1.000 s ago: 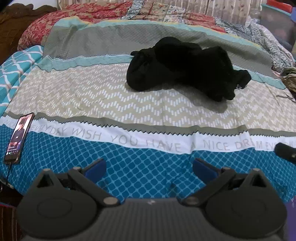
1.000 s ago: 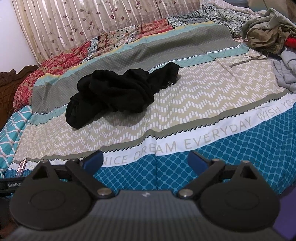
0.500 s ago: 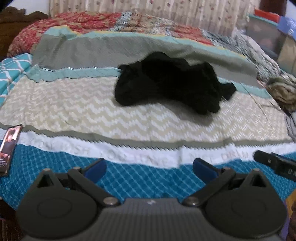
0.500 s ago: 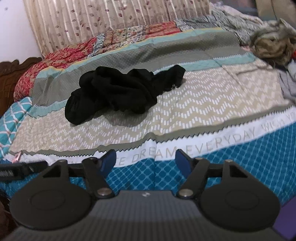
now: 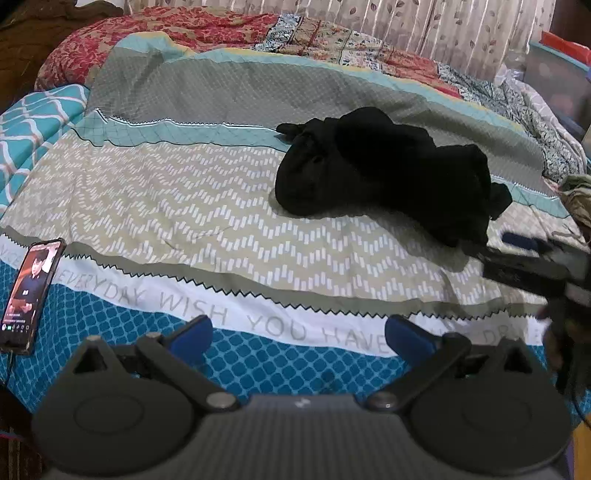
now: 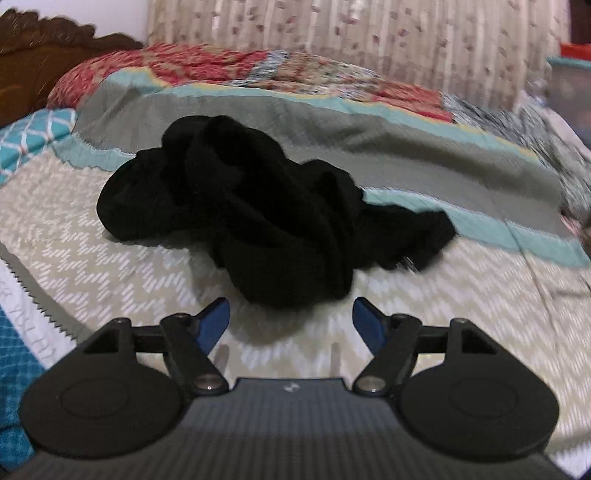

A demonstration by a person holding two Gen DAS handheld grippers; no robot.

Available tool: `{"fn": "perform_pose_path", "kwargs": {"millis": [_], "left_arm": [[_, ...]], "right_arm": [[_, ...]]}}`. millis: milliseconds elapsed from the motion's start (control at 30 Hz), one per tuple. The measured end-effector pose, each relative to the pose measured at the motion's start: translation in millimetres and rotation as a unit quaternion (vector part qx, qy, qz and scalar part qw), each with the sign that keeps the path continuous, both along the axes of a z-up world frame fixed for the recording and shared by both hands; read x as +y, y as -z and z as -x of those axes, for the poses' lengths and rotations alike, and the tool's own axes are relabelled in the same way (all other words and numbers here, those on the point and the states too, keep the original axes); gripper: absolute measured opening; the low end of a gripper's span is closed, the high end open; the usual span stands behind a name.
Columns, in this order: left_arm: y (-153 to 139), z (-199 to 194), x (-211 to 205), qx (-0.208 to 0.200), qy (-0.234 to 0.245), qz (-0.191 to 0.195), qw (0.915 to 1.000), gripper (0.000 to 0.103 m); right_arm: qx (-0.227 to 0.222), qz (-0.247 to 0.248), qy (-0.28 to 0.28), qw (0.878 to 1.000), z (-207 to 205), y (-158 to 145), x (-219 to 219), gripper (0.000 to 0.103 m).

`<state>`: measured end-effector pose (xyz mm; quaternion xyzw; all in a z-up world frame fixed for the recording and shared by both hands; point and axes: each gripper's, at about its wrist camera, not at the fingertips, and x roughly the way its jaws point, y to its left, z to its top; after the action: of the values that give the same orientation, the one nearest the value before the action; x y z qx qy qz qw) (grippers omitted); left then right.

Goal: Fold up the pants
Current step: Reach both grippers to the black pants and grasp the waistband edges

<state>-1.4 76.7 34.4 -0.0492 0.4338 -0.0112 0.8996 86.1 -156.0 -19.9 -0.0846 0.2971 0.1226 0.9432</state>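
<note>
While the right gripper [image 6: 290, 326] hangs low over the chevron band of the bedsheet [image 6: 110, 280], its blue fingertips [image 6: 214, 325] stand spread with nothing between them, and the nearest lobe of the black pants [image 6: 266, 221] lies just ahead of the gap; that placement reads as an approach to a first grasp, the opening wide enough to take a thick bunch of cloth; the view is smeared, so whether a fingertip touches fabric I cannot tell. Further back on the near side, the left gripper [image 5: 299, 338] is over the blue lattice border of the bedsheet [image 5: 155, 206], its jaws likewise parted and empty, well apart from the garment; it seems to wait until an edge is exposed for it to take. Beside it at the left edge of the bed lies a smartphone [image 5: 31, 291] with its screen lit and a cable at its lower end, clear of the working area. Beyond the printed lettering the pants [image 5: 384, 173] sit as a crumpled heap across the chevron and teal bands, legs and waistband tangled so that neither can be told apart; no fold is begun, and the heap will probably need to be lifted and spread flat first. At the far side a red patterned quilt [image 5: 192, 29] is pushed toward the curtain [image 5: 461, 33], presumably to leave the middle of the bed free.
</note>
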Motion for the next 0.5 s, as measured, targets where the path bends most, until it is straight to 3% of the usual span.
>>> {"fn": "perform_pose_path", "kwargs": {"millis": [67, 100, 133, 167, 233, 267, 333, 400, 467, 500], "left_arm": [[3, -3, 0, 0.006, 0.002, -0.002, 1.0, 0.103], [4, -5, 1, 0.009, 0.002, -0.001, 1.0, 0.103], [6, -8, 2, 0.014, 0.001, 0.003, 0.9999, 0.103], [6, -10, 5, 0.016, 0.0, 0.008, 0.9998, 0.103], [6, -12, 11, 0.015, -0.006, 0.022, 0.9996, 0.103], [5, -13, 16, 0.011, -0.01, 0.03, 0.9995, 0.103], [2, -13, 26, 0.001, -0.02, 0.044, 0.9988, 0.103], [-1, -14, 39, -0.009, -0.035, 0.057, 0.9977, 0.103], [-4, -14, 51, -0.019, -0.053, 0.069, 0.996, 0.103], [-5, -14, 57, -0.024, -0.063, 0.076, 0.9949, 0.103]], "right_arm": [[-0.011, 0.025, -0.016, 1.0, -10, 3, 14, 0.074], [-0.004, 0.032, -0.02, 0.999, -17, 5, 18, 0.061], [0.009, 0.035, -0.019, 0.999, -25, 7, 21, 0.038], [0.027, 0.024, -0.014, 0.999, -33, 5, 21, 0.031], [0.073, -0.057, -0.012, 0.996, -41, -9, 9, 0.018], [0.107, -0.134, -0.017, 0.985, -42, -21, -2, 0.015], [0.155, -0.278, -0.036, 0.947, -36, -42, -19, 0.014], [0.189, -0.435, -0.088, 0.876, -23, -63, -32, 0.014], [0.183, -0.525, -0.152, 0.817, -3, -86, -33, 0.014], [0.174, -0.546, -0.178, 0.8, 6, -94, -32, 0.014]]}}
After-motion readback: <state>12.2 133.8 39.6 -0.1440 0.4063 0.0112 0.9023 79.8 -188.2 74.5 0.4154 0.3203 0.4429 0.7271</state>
